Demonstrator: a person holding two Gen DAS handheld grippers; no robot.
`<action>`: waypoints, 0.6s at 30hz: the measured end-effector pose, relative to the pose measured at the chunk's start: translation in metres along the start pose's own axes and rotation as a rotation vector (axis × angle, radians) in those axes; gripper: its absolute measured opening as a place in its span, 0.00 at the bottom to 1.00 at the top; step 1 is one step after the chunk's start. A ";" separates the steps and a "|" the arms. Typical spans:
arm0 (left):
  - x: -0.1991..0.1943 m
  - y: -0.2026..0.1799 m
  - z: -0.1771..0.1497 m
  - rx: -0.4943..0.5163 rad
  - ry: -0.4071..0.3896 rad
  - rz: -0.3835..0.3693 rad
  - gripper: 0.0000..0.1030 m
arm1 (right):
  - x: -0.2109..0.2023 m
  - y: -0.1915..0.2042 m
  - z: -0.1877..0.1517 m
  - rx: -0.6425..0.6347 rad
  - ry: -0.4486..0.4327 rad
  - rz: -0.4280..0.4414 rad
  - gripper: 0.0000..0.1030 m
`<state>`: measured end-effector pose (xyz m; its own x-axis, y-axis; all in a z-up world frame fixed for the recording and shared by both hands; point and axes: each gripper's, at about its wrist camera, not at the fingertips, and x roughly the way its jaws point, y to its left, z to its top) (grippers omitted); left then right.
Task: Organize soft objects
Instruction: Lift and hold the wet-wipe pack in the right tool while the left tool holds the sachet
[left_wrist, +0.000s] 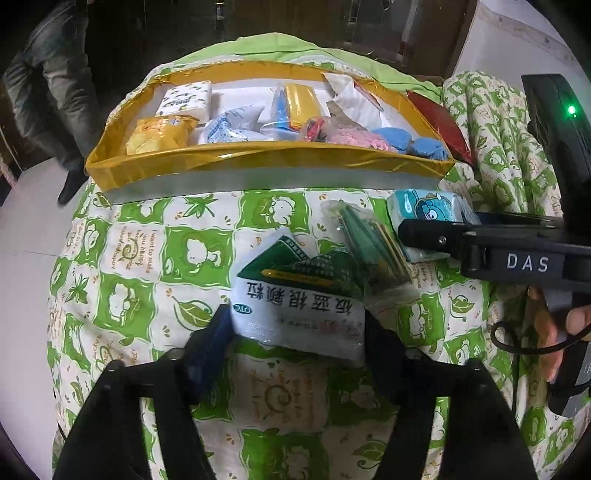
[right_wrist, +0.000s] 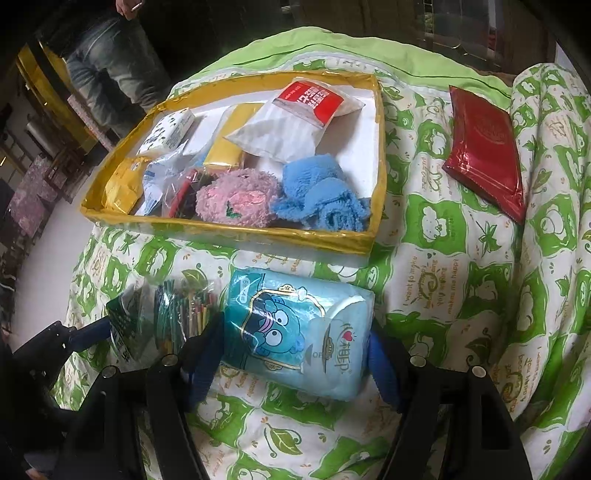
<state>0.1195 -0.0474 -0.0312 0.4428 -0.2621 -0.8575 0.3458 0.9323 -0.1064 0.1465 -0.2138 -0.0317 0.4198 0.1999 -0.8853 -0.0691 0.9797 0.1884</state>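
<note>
Already yellow tray (right_wrist: 236, 236) holds pink plush (right_wrist: 236, 199), blue cloth (right_wrist: 321, 195); left gripper (left_wrist: 295, 332) clamps sachet (left_wrist: 295, 317); right gripper (right_wrist: 295, 350) clamps tissue pack (right_wrist: 295, 332).

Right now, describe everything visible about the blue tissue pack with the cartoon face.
The blue tissue pack is a soft, plump block in glossy light-blue plastic film, printed with a wide-eyed blue cartoon face in a gold frame and a white oval label. It lies tilted on the green-and-white quilt, just in front of the yellow tray. The right hand-held gripper brackets it, blue pads at both ends. A clear bag of coloured sticks sits beside it.
</note>
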 end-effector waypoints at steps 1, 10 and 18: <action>-0.003 0.001 -0.003 -0.001 0.000 -0.009 0.64 | -0.001 0.000 -0.001 -0.002 -0.001 0.001 0.73; -0.009 -0.013 -0.017 0.021 0.044 -0.060 0.65 | -0.007 0.000 -0.006 -0.016 -0.007 0.005 0.73; -0.002 -0.018 -0.016 0.026 0.071 -0.072 0.80 | -0.008 -0.002 -0.008 -0.008 -0.004 0.010 0.73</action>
<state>0.0994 -0.0596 -0.0354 0.3570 -0.3086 -0.8816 0.3962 0.9048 -0.1563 0.1362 -0.2174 -0.0278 0.4229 0.2094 -0.8817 -0.0802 0.9778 0.1938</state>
